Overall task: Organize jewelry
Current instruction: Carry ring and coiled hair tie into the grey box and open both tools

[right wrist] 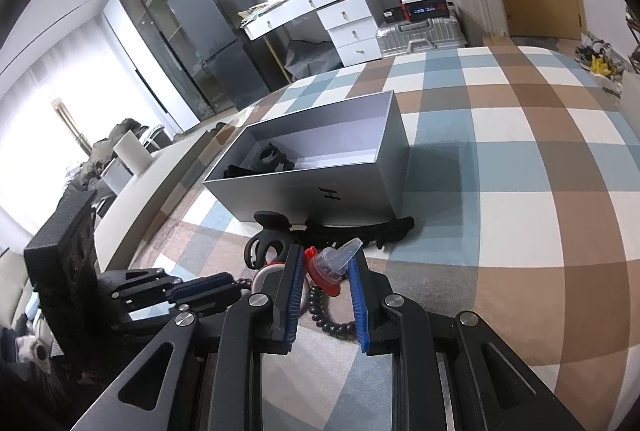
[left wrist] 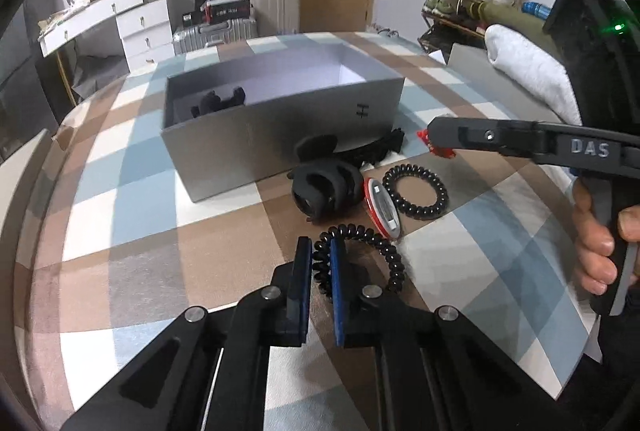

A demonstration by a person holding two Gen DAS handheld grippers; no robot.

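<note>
A black spiral hair tie [left wrist: 360,259] lies on the checkered bench [left wrist: 160,215], and its left arc is pinched between the blue pads of the left tool [left wrist: 321,263], whose jaws are drawn close around the coil. A second spiral hair tie [left wrist: 415,191] lies just beyond it, apart from the first, with a red and white oval clip [left wrist: 382,207] between the two. A black claw clip [left wrist: 324,191] sits just left of that oval clip, and a long black clip [left wrist: 380,147] is seen against the front wall of the gray box [left wrist: 280,135]. Inside the open box, dark hair accessories [left wrist: 218,101] are gathered at the left end.

A small red and clear piece [right wrist: 334,265] is held between the blue pads of the right tool [right wrist: 325,271], its clear tip pressed against the right pad, above the second hair tie. In the left wrist view the right tool is seen from the side, gripped by a hand [left wrist: 600,243]. A white towel [left wrist: 528,71] lies at the bench's right edge.
</note>
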